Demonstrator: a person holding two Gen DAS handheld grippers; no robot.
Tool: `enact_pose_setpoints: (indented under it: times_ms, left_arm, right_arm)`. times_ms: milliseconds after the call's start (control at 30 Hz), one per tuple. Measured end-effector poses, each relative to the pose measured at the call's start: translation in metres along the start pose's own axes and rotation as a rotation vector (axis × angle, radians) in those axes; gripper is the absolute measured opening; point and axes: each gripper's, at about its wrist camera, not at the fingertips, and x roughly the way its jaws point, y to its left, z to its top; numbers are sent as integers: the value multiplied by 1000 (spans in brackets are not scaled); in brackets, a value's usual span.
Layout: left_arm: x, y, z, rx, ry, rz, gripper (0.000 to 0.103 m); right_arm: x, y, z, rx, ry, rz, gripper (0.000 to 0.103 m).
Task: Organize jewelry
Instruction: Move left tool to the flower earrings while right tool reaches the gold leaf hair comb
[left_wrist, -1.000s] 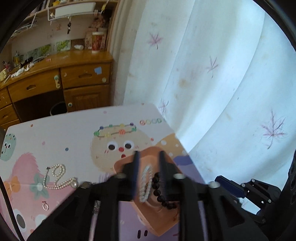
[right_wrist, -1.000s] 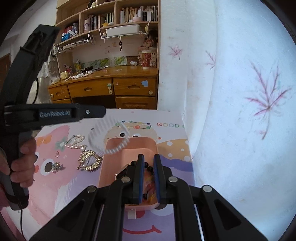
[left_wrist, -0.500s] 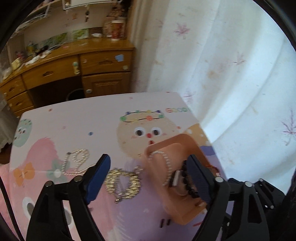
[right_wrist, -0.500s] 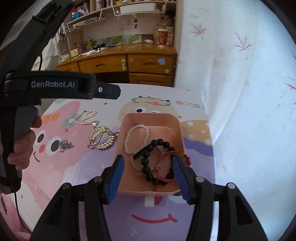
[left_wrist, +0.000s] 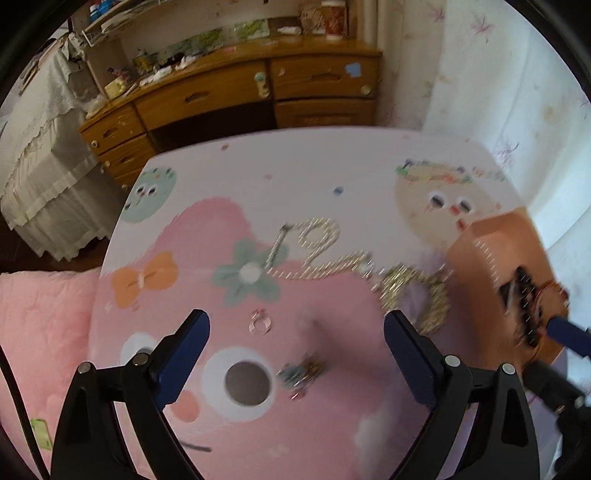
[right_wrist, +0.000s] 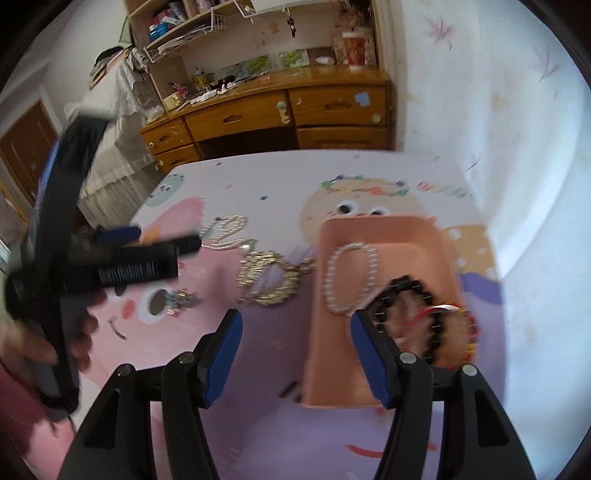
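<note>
Both grippers let go: pearl bracelet now in tray. Left gripper swung over tabletop w/ fingers spreading, empty (earring next?). Right gripper fingers also spreading, empty.

One tray (three bracelets inside)

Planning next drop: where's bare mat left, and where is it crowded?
Free: the far strip of mat between the desk and the pearl necklace; also the near purple patch left of the tray. Crowded: the middle, around the gold necklace, and the tray itself.
</note>
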Motion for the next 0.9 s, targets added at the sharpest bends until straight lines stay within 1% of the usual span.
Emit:
enact_pose_setpoints:
  times_ms: [100,167,300,400,467,600,700,800,867,900]
  left_arm:
    - [9,19,-17,-24,56,-24,94]
    - [12,26,-28,-36,70,-43,94]
    - [19,29,-46,-11,75,-64,94]
    - [21,28,-59,17,51,-82,94]
    - [22,27,-66,42,14,-91,94]
    - [23,25,-71,104,-68,-132,94]
    - [27,23,-69,139,-92,-164,94]
    - [30,26,-66,150,-114,-201,85]
    - [34,30,-64,142,-113,-231,68]
    - [37,31,-63,137,-111,-242,64]
  right_arm:
    - [13,4,6,65,47,67,67]
    - [23,10,7,89,74,95,68]
    - [43,22,10,135,129,98,69]
    - [58,28,15,189,167,83,71]
    - [68,29,19,226,185,71,73]
    - [86,32,24,288,225,27,74]
    - [98,32,28,352,253,-20,74]
    - [105,32,32,389,267,-61,74]
    - [109,33,35,406,271,-95,74]
    - [112,34,36,412,273,-111,74]
